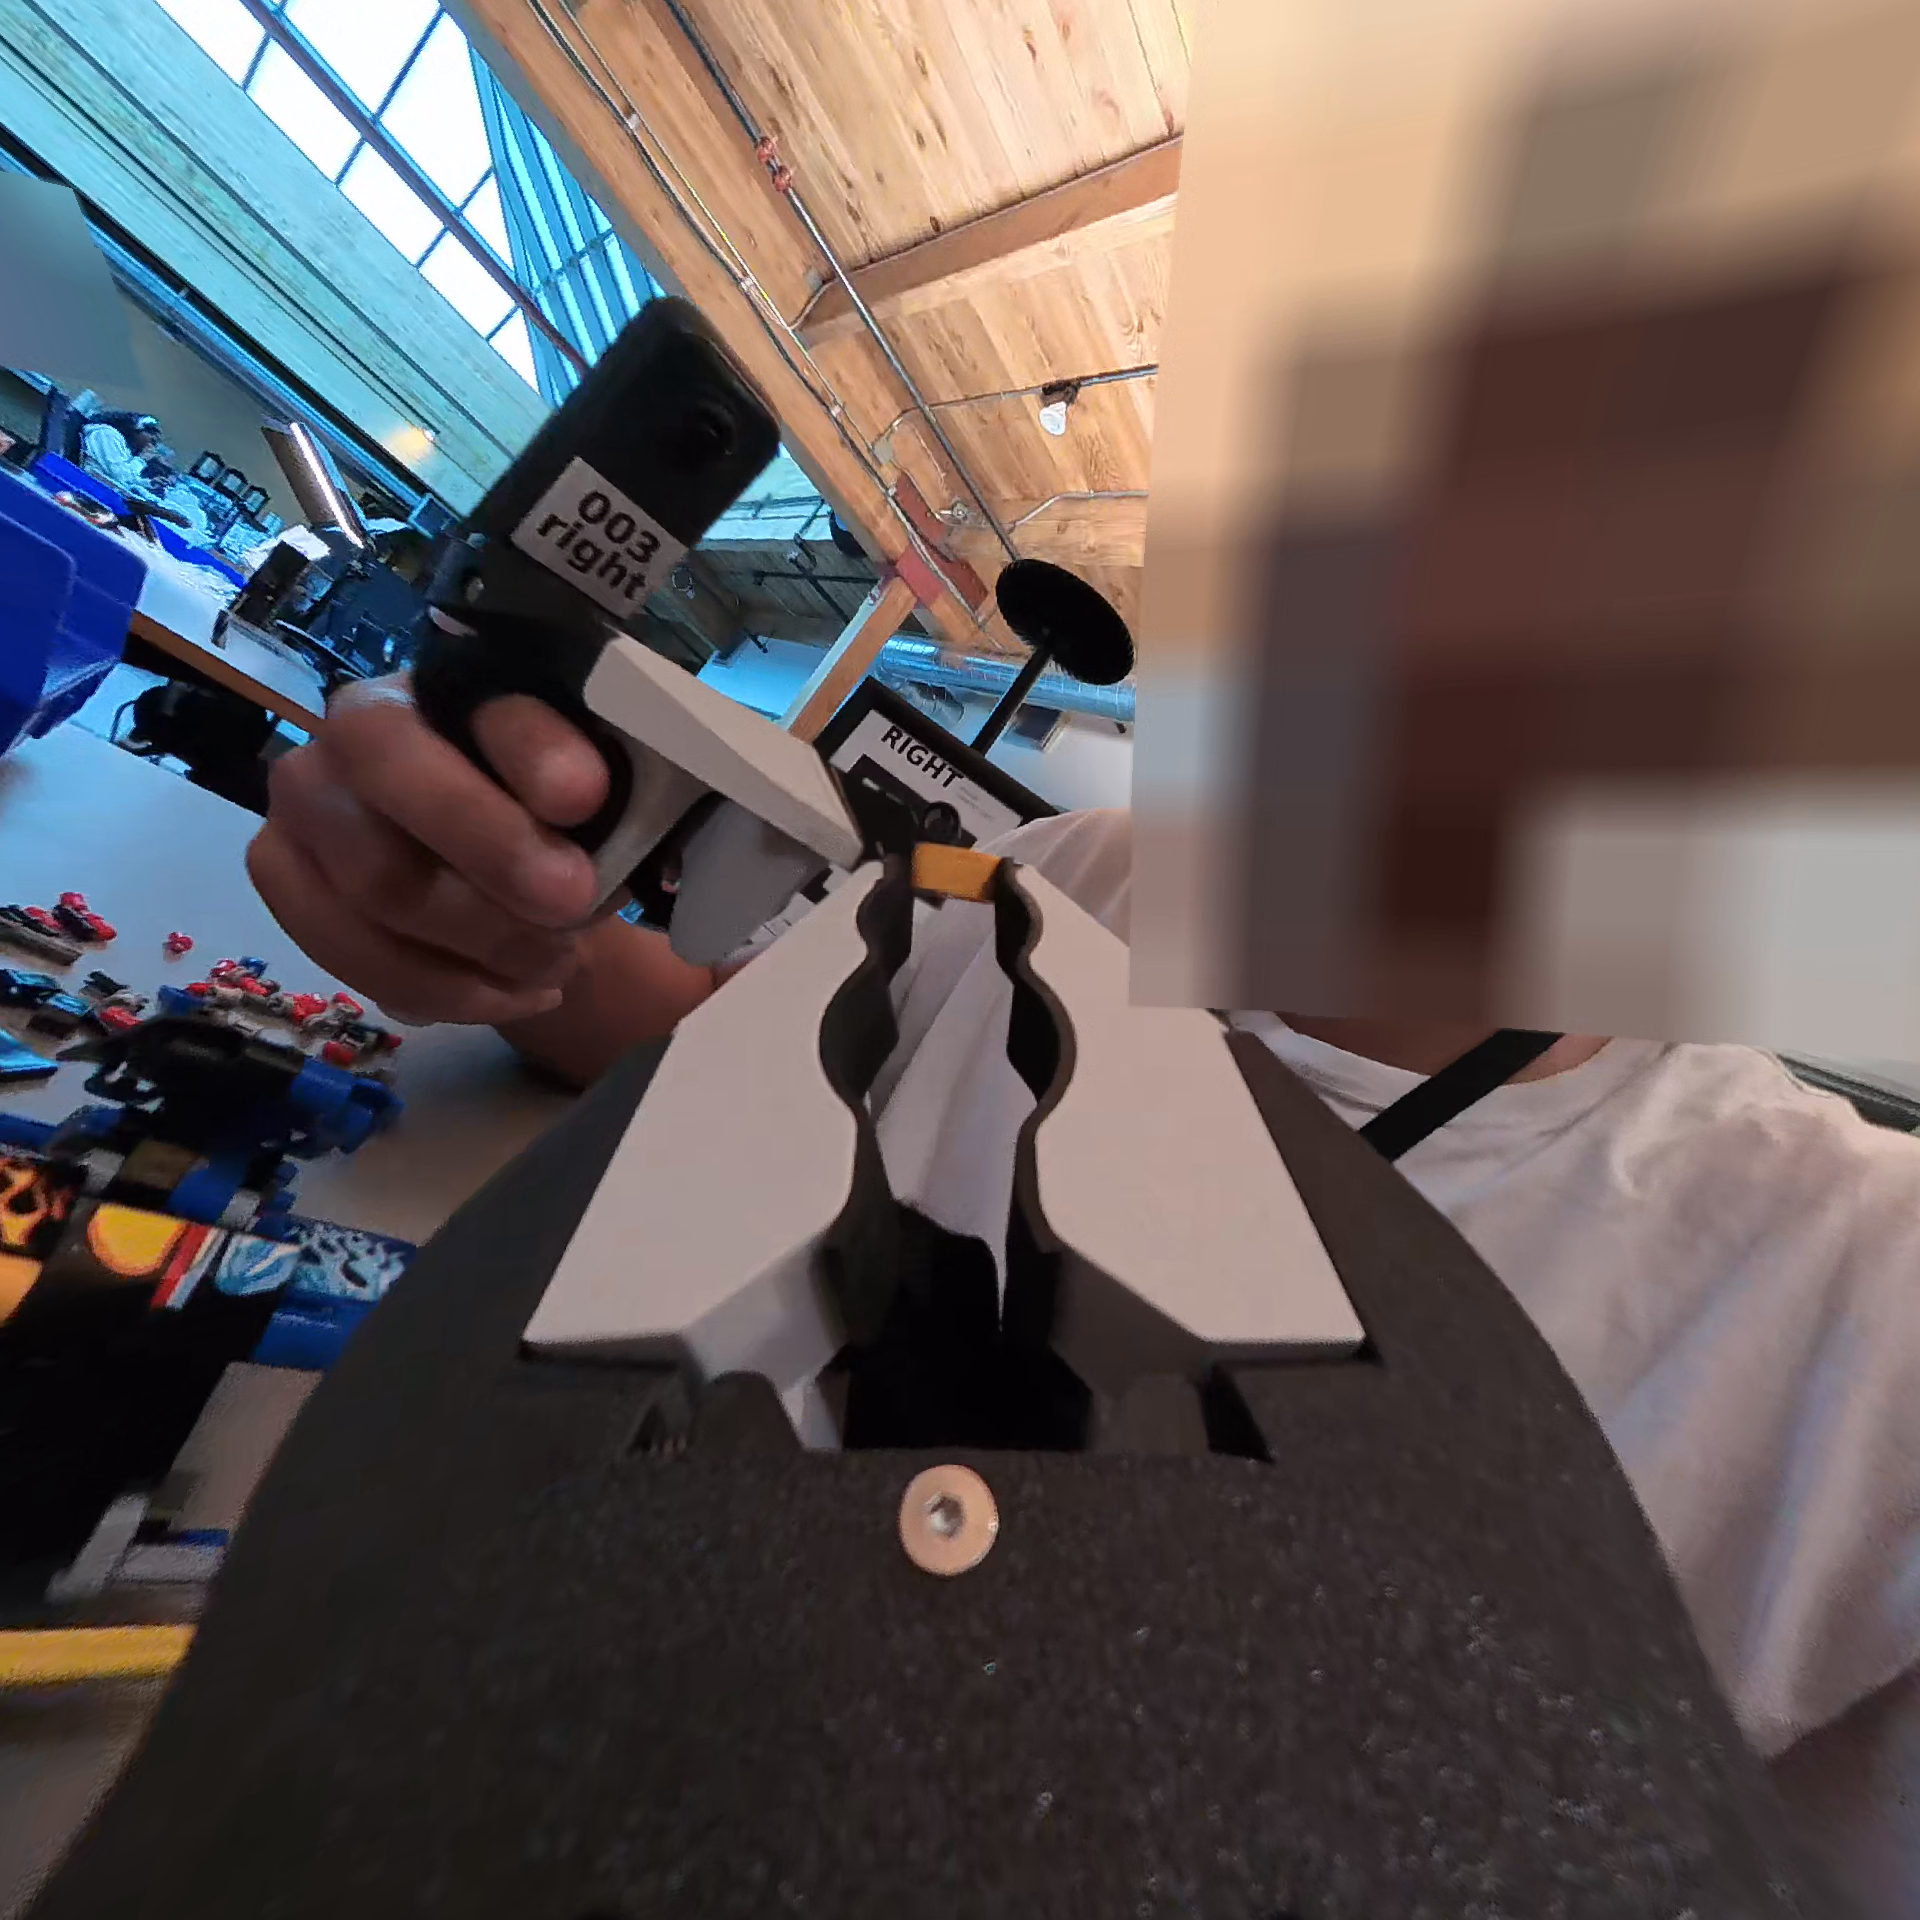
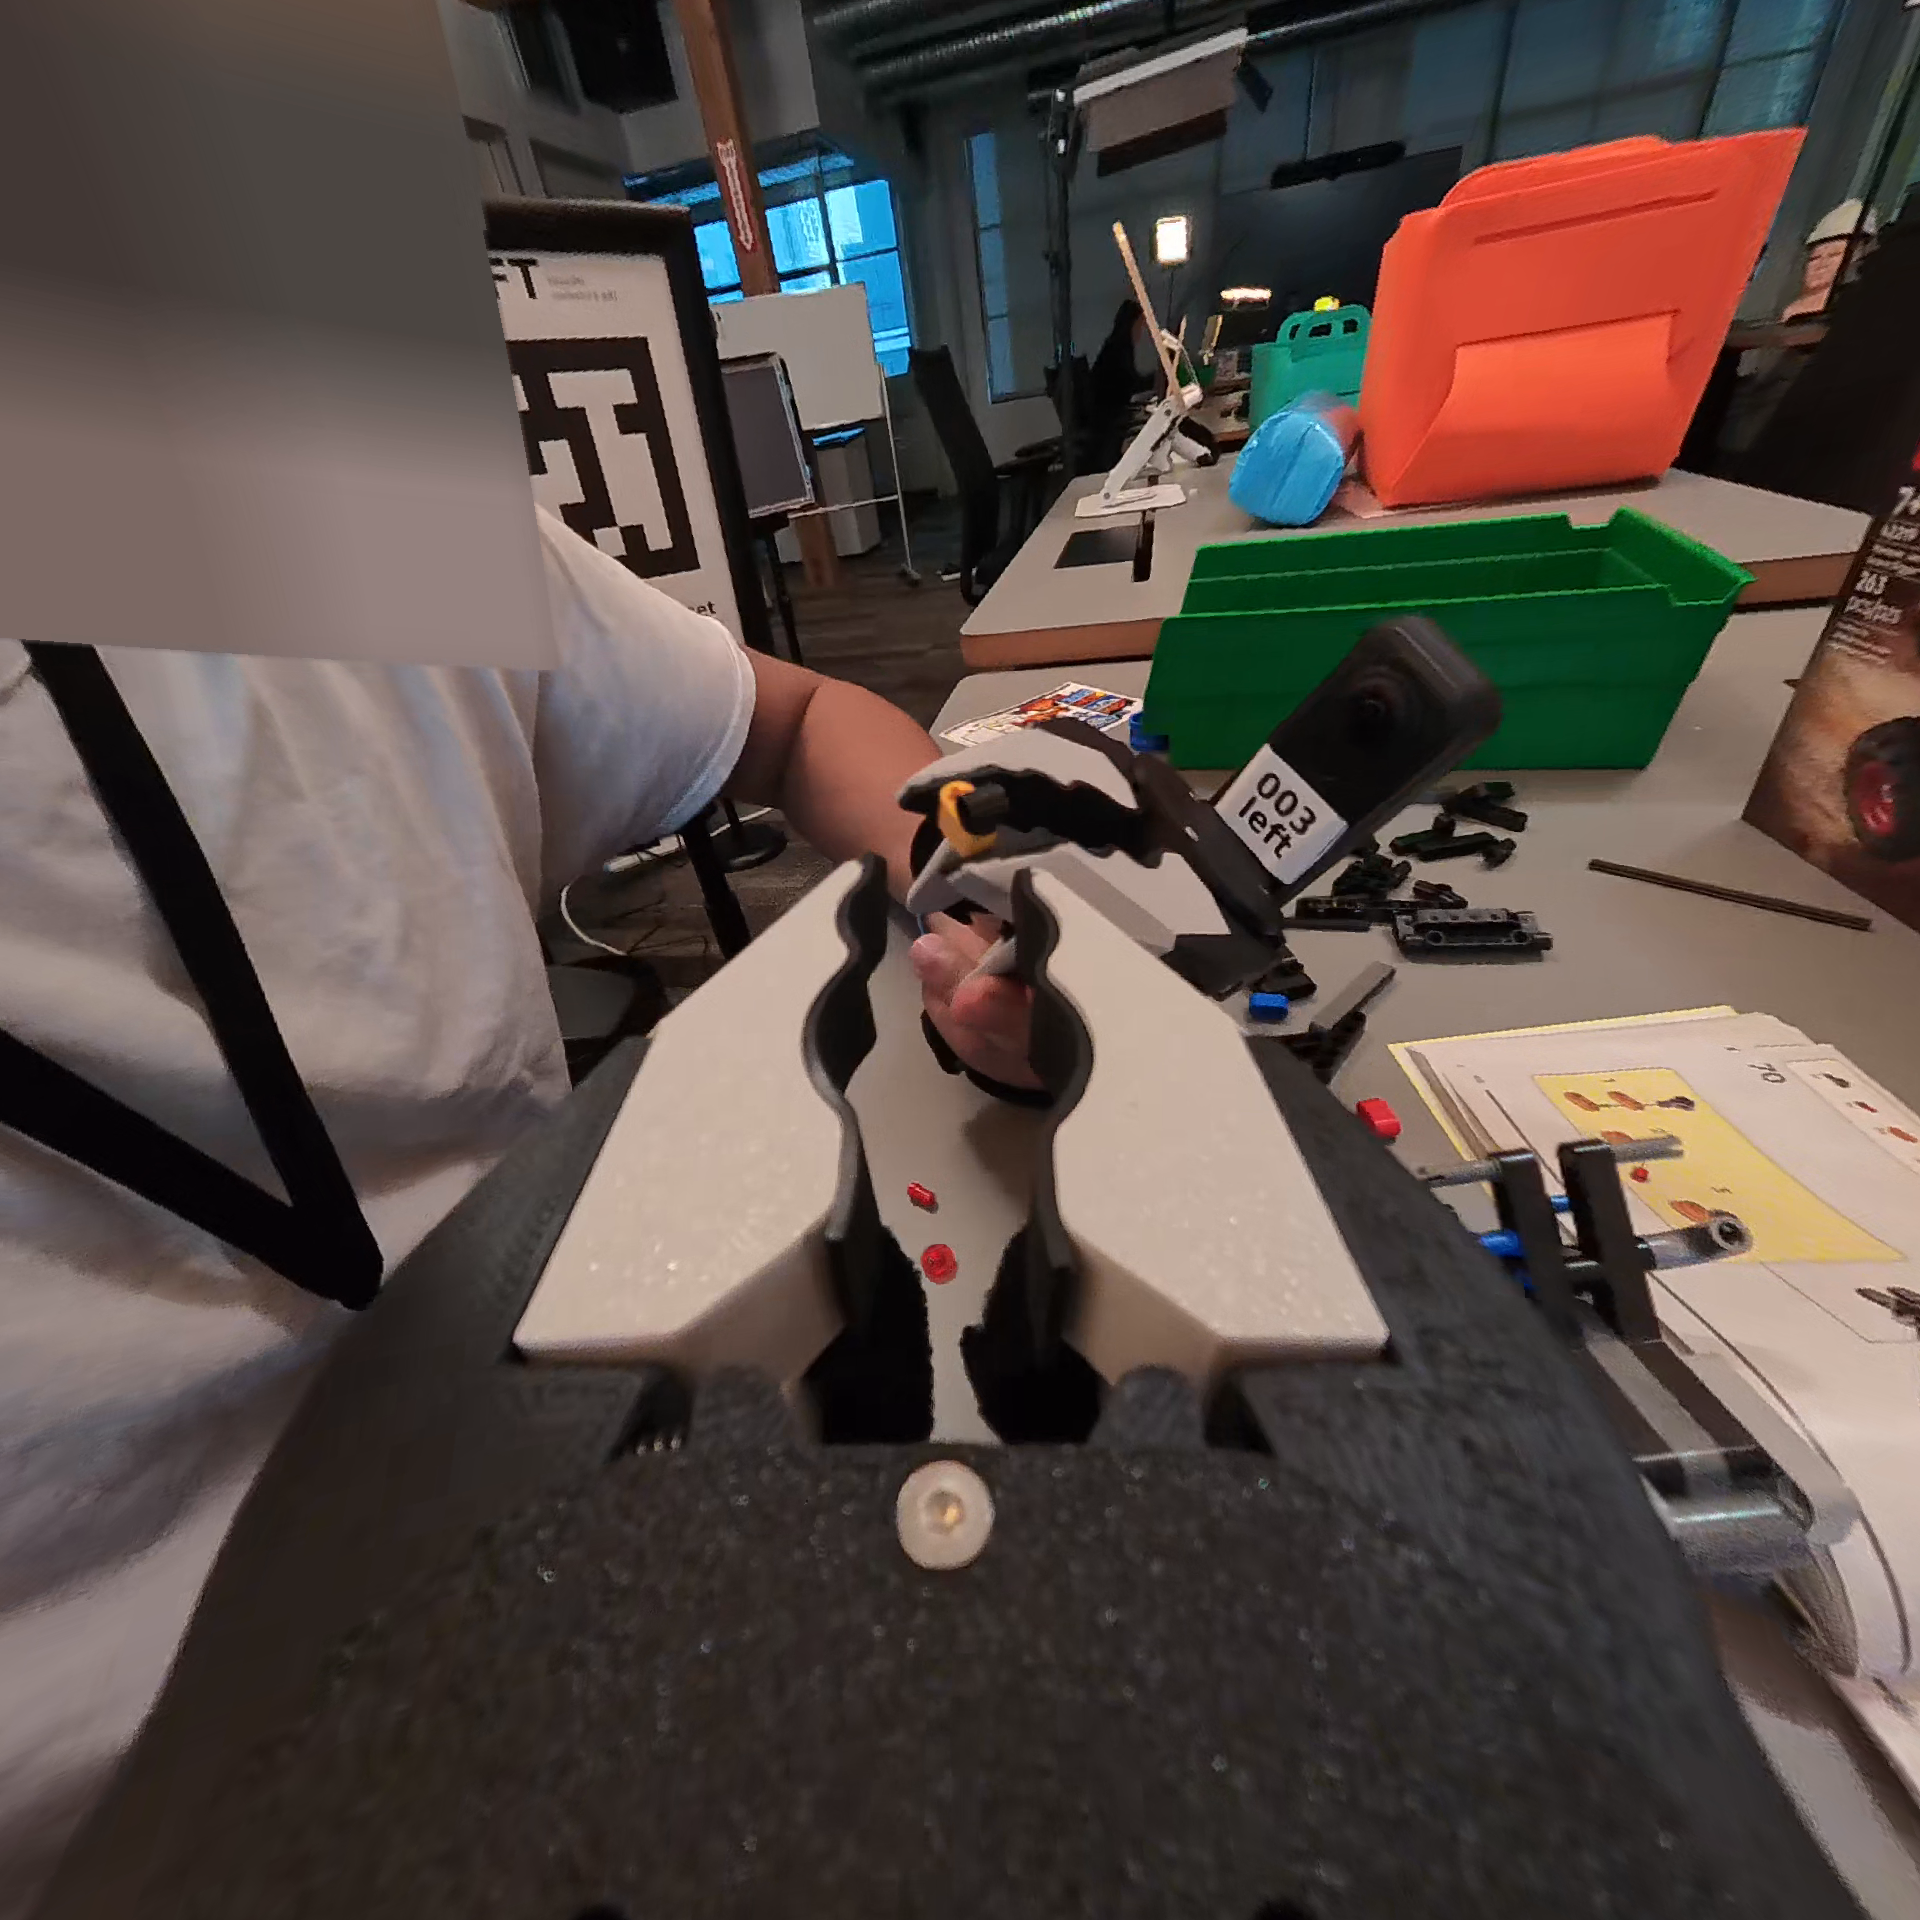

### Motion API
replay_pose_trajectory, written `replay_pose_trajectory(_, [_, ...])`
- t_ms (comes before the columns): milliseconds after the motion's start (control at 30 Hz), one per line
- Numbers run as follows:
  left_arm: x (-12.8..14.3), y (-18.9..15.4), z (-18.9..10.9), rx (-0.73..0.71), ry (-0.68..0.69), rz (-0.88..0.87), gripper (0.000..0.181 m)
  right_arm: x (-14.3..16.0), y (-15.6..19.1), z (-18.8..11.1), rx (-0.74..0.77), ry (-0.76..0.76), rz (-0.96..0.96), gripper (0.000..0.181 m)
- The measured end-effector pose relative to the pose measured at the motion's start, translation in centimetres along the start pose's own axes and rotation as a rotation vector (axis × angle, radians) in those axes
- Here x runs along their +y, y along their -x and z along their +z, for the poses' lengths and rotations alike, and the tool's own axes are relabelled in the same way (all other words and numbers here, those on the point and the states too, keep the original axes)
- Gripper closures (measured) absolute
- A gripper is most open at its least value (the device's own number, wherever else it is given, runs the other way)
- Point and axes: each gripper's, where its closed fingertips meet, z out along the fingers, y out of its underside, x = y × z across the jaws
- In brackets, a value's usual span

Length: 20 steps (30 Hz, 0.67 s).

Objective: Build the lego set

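Matte grey left claw [image 1: 951, 871] pinches a small yellow peg [image 1: 954, 869]; right claw [image 2: 948, 894] gapes empty.

left claw [image 1: 948, 871] pinching, right claw [image 2: 940, 883] parted

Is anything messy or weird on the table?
A bit messy, nothing broken. Small red pieces lie loose on the table, and black pieces are scattered near the green bin. The left gripper holds a small yellow piece up in the air.
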Motion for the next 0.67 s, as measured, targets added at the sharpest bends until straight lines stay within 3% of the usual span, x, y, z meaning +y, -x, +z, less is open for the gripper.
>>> replay_pose_trajectory(167, [-0.1, 0.1, -0.5, -0.019, -0.009, 0.006, 0.168, -0.1, -0.7, 0.4, 0.064, -0.003, -0.019, 0.162])
replay_pose_trajectory(267, [-0.6, 0.4, -1.1, -0.056, -0.008, 0.040, 0.168, 0.7, -1.2, 0.1, 0.115, 0.068, -0.041, 0.165])
replay_pose_trajectory(333, [-1.7, 0.5, -2.2, -0.109, -0.029, 0.095, 0.168, 2.9, 0.0, 0.6, 0.081, 0.221, -0.078, 0.164])
replay_pose_trajectory(500, [-3.8, 1.8, -4.5, -0.251, -0.073, 0.180, 0.168, 13.3, 2.1, 2.2, 0.036, 0.751, -0.211, 0.162])
replay_pose_trajectory(567, [-4.1, 2.0, -4.8, -0.265, -0.087, 0.173, 0.167, 15.3, 1.9, 2.3, 0.051, 0.853, -0.242, 0.162])
replay_pose_trajectory(667, [-4.4, 2.0, -5.1, -0.272, -0.104, 0.176, 0.168, 15.9, 1.6, 2.6, 0.074, 0.865, -0.231, 0.164])
